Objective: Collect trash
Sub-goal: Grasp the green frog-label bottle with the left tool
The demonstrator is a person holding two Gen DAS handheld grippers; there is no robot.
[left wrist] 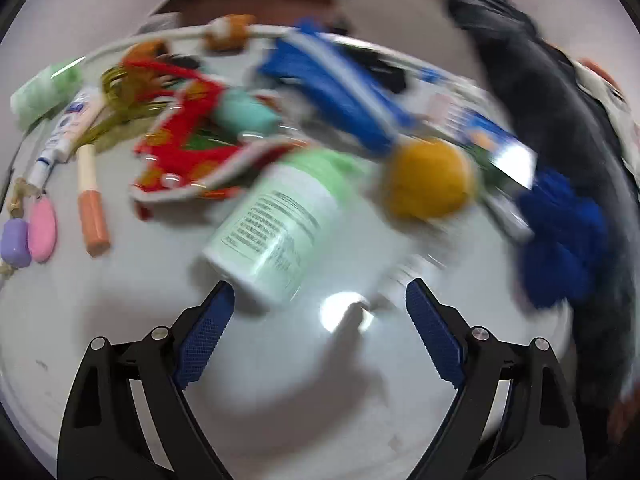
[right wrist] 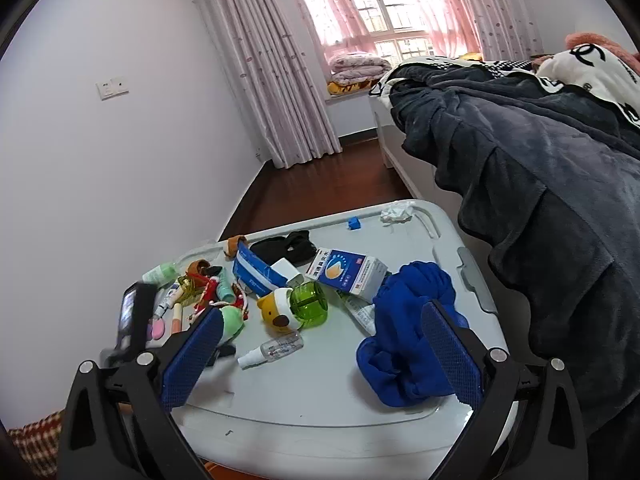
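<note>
On box [right wrist: 344, 274], illegible Chinese print

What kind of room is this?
Most likely a bedroom: a bed heaped with a dark blanket, pink curtains at the window, and folded quilts on the sill.

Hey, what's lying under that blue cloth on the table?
A squeezed tube pokes out from under the blue cloth, which rests on the white table. Anything else beneath is covered.
</note>
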